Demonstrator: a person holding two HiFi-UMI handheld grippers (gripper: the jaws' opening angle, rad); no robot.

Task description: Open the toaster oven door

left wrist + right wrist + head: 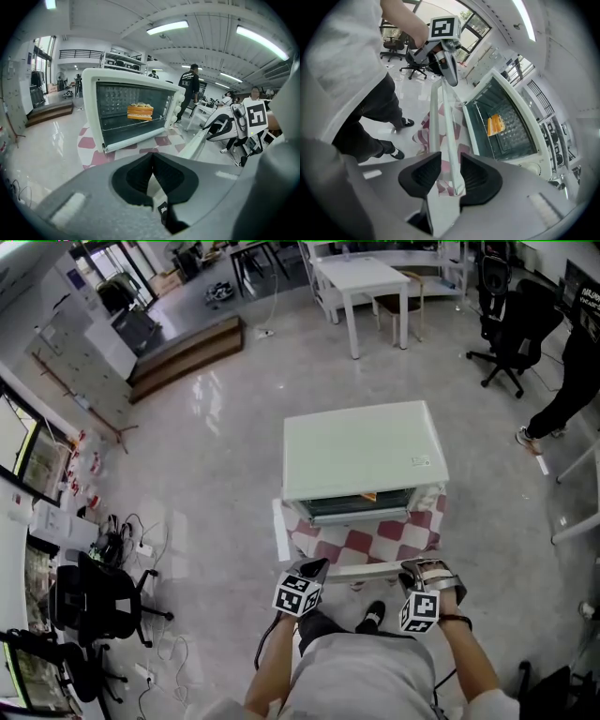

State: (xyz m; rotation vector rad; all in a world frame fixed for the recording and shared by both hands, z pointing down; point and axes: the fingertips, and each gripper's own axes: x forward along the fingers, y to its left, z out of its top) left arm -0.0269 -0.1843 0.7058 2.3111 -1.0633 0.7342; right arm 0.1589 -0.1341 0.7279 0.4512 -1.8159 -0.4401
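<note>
A white toaster oven [361, 451] stands on a small table with a red-and-white checked cloth [323, 542]. Its door [364, 570] hangs open, folded down toward me. An orange layered food item [139, 111] sits on the rack inside. My right gripper [450, 171] is open at the door's right end. The door's front edge [449, 140] runs between its pads, with a gap on each side. My left gripper [151, 161] is shut, its pad tips meeting. It hovers over the door's left end [199, 143]; I cannot tell if it touches.
My legs and shoes [370, 615] are right at the table's near edge. Black office chairs [94, 601] and floor cables lie to the left. A white table [361, 277] stands far behind the oven. A person in black [572, 390] stands at the right.
</note>
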